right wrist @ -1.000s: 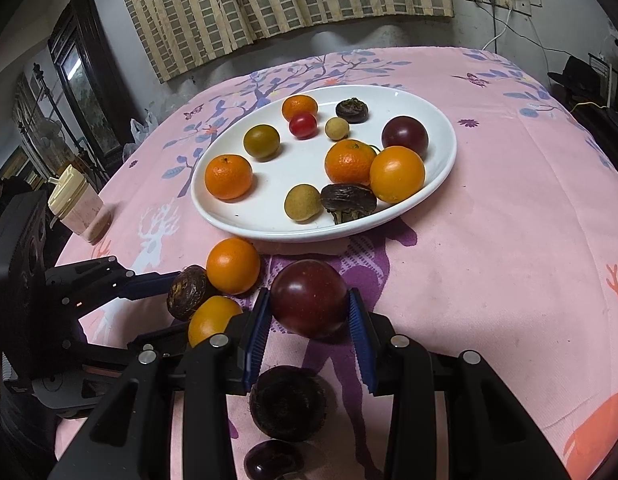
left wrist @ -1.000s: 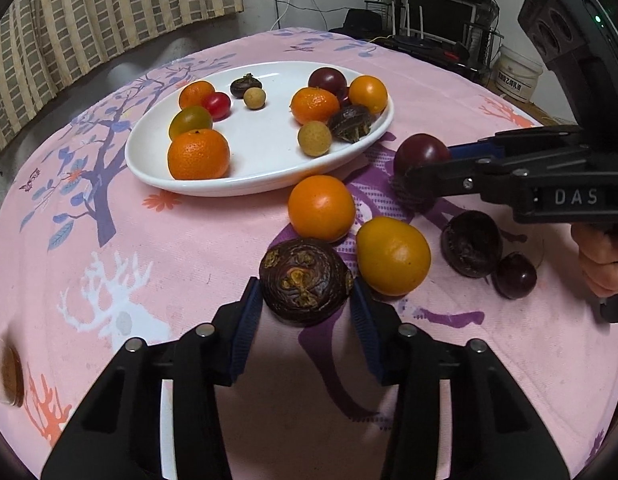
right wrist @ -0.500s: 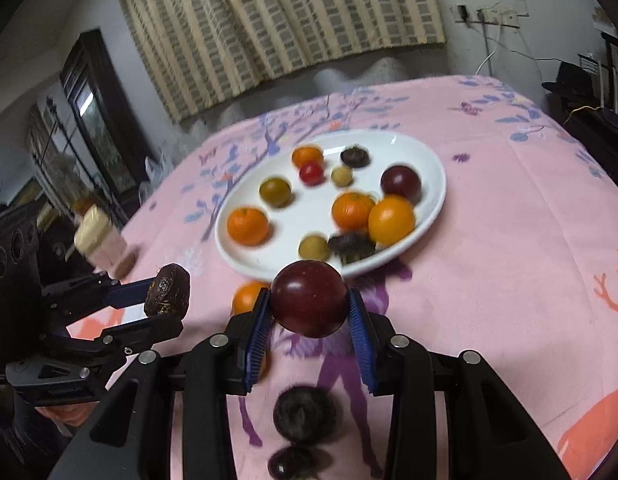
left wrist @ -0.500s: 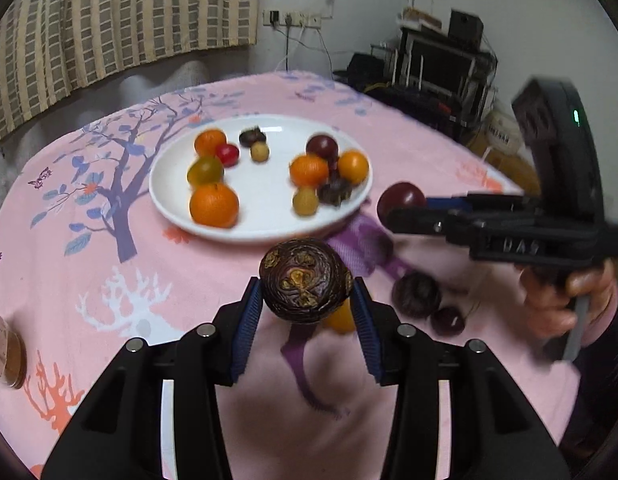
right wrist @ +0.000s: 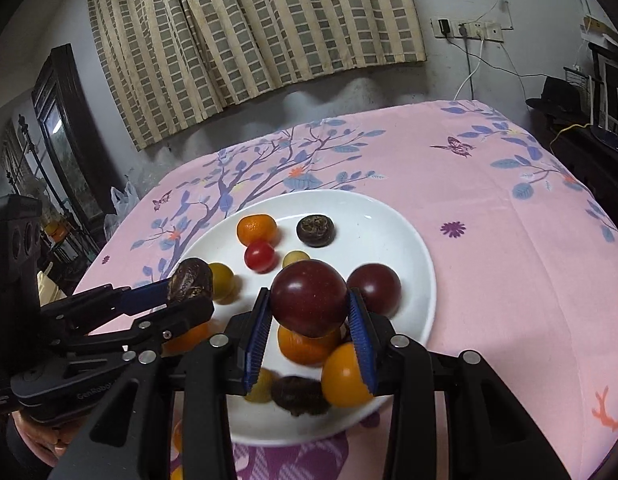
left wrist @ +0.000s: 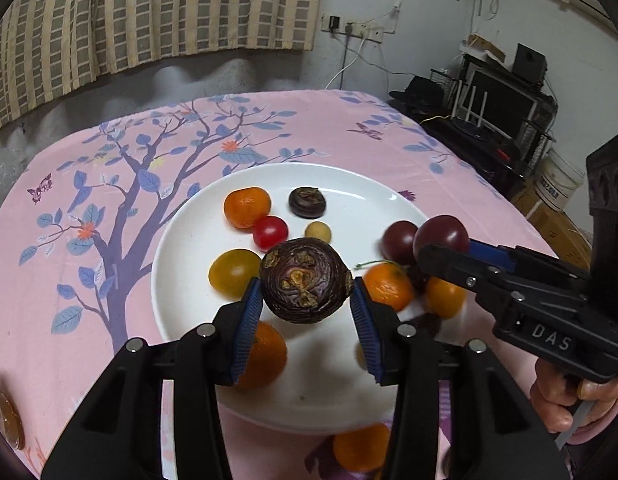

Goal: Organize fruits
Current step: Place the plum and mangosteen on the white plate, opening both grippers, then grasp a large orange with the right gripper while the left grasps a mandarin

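A pink worktop (left wrist: 109,208) holds a big white plate (left wrist: 181,240) of fruit near its middle, and above the plate the left gripper (left wrist: 307,312) jaws squeeze a wrinkly dark fruit (left wrist: 305,282) while the right gripper (right wrist: 309,330) jaws squeeze a smooth purple plum (right wrist: 309,298).

Hanging along the back wall: a striped tan-and-grey curtain (right wrist: 253,28). Lying across the table: a pink cloth (left wrist: 109,216) printed with a purple tree and butterflies. Sitting on the right: a dark shelf of electronics (left wrist: 505,92), plus a power strip (right wrist: 469,30) with cords dangling.
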Tool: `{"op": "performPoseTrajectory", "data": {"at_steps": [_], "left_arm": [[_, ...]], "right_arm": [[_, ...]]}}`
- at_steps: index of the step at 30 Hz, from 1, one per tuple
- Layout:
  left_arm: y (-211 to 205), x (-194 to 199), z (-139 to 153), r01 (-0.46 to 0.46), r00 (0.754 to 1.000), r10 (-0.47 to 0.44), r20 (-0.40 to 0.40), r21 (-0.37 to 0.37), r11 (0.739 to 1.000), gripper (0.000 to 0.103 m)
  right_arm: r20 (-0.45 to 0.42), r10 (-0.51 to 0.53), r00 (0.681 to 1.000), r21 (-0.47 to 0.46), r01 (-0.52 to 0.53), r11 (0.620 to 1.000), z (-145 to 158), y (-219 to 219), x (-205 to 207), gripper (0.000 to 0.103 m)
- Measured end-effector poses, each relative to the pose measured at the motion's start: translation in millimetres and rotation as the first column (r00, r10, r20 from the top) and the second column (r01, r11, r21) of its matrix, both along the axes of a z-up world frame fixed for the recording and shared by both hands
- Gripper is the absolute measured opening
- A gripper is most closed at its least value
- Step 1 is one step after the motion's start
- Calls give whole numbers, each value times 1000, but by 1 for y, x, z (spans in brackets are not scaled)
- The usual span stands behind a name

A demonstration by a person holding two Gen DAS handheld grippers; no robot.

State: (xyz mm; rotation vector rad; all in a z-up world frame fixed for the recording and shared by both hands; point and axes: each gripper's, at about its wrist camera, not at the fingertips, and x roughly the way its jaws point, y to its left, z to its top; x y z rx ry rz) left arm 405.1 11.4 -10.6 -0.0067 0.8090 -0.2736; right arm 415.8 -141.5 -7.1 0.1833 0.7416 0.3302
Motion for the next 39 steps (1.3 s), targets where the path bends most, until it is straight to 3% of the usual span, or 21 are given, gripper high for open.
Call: {"op": "performPoseTrajectory", "data": {"at_steps": [5,6,9,14,21,25,31,35,39], "left_arm": [[7,20,-12,-43,999,44,-30,12,999,45],[7,22,-14,-47,998,48,-38,15,999,45],[10,17,-14,-85,996,86,-16,45,995,66],[10,-10,3,-128,990,123,69,84,988,78],[12,-53,15,-149,985,139,101,98,984,83],[30,-82,6,-199,978,190,84,104,975,89],[59,-110,-8,-310,950,301,84,141,940,93],[78,-111,-12,-339,941,339,14,71,938,93],[80,-110,-13,-350,937,351,-1,63,935,93]], "right_arm": [[-15,-3,1000,-14,3,1000,-7,3,13,41],[-16,-14,1000,-12,14,1000,-7,1,12,47],[-2,-26,1000,-1,26,1000,-1,-4,3,52],[40,-14,999,-7,14,1000,9,-3,-24,57],[76,50,996,-62,-45,997,5,12,-82,58],[57,149,987,-124,-141,982,0,30,-114,70],[-1,288,958,-236,-280,930,-12,64,-143,70],[-13,323,946,-305,-311,900,-20,79,-154,69],[-40,322,946,-314,-318,895,-26,82,-153,62]]}}
